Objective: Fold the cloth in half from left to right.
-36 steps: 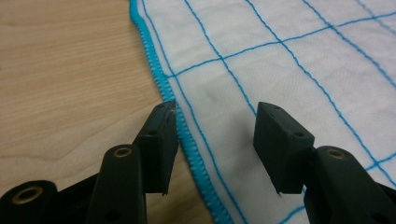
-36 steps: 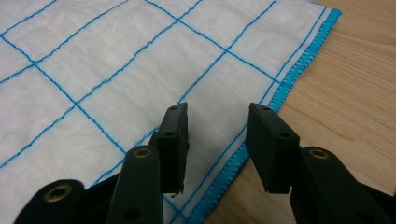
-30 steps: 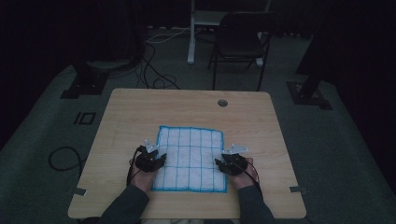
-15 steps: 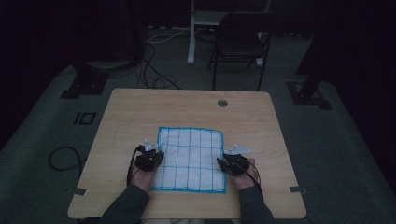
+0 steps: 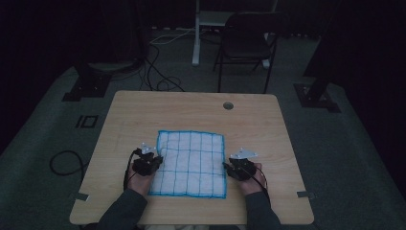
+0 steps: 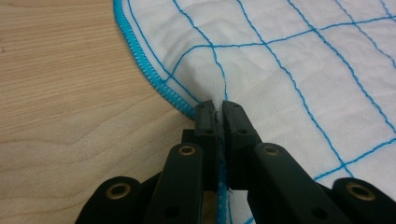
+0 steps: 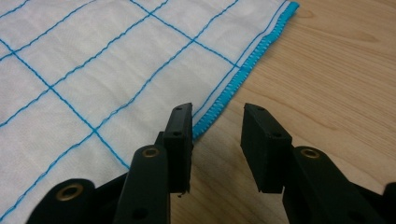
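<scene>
A white cloth (image 5: 191, 163) with a blue grid and blue hem lies flat on the wooden table (image 5: 143, 110). My left gripper (image 5: 153, 160) is at the cloth's left edge. In the left gripper view its jaws have just been closing, and the left gripper (image 6: 218, 109) is shut on the hem of the cloth (image 6: 303, 56), which puckers at the pads. My right gripper (image 5: 232, 167) sits at the cloth's right edge. The right gripper (image 7: 217, 116) is open after narrowing slightly. Its left pad is over the hem of the cloth (image 7: 93, 70), with bare wood in the gap.
A round cable hole (image 5: 228, 105) sits near the table's far edge. Beyond the table stand a dark chair (image 5: 249, 43) and stand bases on the floor. A cable loop (image 5: 62, 163) lies on the floor at the left.
Both hands stay at the cloth's side edges, and the cloth lies as before. The left hand has shifted only slightly.
</scene>
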Motion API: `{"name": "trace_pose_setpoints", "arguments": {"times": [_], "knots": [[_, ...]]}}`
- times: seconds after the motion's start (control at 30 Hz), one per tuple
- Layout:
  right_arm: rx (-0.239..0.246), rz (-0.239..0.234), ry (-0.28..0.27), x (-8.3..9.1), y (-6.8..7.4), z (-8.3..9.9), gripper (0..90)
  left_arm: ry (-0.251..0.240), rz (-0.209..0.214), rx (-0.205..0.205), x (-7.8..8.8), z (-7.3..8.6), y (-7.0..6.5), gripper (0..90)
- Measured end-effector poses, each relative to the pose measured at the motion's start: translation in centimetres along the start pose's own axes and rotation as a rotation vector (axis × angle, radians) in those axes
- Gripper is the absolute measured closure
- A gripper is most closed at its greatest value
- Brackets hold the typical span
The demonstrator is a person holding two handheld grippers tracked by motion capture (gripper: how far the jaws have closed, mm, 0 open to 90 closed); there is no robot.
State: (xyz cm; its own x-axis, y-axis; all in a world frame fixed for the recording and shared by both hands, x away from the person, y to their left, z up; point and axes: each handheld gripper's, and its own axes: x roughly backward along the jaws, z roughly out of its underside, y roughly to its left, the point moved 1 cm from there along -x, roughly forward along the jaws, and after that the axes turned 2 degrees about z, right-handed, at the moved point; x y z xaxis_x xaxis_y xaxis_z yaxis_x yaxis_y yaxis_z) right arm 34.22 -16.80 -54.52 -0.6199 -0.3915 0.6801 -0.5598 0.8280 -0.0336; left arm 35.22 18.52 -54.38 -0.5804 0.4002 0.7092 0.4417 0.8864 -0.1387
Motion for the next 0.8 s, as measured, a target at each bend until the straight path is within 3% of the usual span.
{"name": "trace_pose_setpoints", "arguments": {"times": [0.23,0.8], "knots": [[0.0,-0.004,0.005,-0.1,0.1,0.1,63.0,-0.006,0.012,0.007,0.2,-0.2,-0.1,87.1],[-0.002,-0.007,-0.001,-0.1,0.1,0.1,61.3,-0.056,0.04,-0.024,1.5,-1.7,-1.1,87.1]]}}
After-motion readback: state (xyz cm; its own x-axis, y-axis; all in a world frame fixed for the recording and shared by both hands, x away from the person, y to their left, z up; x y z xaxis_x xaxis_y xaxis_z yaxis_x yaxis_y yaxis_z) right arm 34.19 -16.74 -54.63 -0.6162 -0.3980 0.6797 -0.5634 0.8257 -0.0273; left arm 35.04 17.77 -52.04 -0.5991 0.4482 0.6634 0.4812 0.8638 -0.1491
